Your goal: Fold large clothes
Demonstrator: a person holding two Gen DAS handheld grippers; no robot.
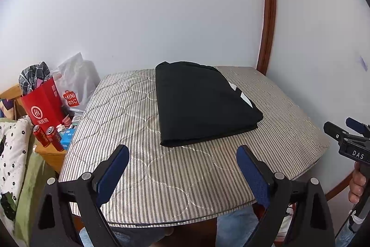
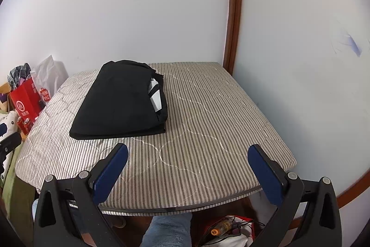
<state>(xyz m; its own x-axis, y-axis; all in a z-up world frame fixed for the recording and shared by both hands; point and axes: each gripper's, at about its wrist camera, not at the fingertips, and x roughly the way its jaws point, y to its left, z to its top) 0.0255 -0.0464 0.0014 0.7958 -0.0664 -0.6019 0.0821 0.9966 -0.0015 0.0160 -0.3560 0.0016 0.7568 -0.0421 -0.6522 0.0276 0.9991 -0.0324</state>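
Black garment [image 1: 203, 103], folded into a flat rectangle, lying toward the far left of striped quilted worktop [image 1: 185, 177]. Left hand-held gripper [image 1: 182, 168]: fingers spread, empty. Right hand-held gripper [image 2: 187, 168]: fingers spread, empty.

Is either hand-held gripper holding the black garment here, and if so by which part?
Nothing is held. The left hand-held gripper and right hand-held gripper are open, apart from the folded black garment on the table.

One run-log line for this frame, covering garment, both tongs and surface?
garment: black garment folded, lying flat | surface: striped pad | left tongs: open, empty | right tongs: open, empty
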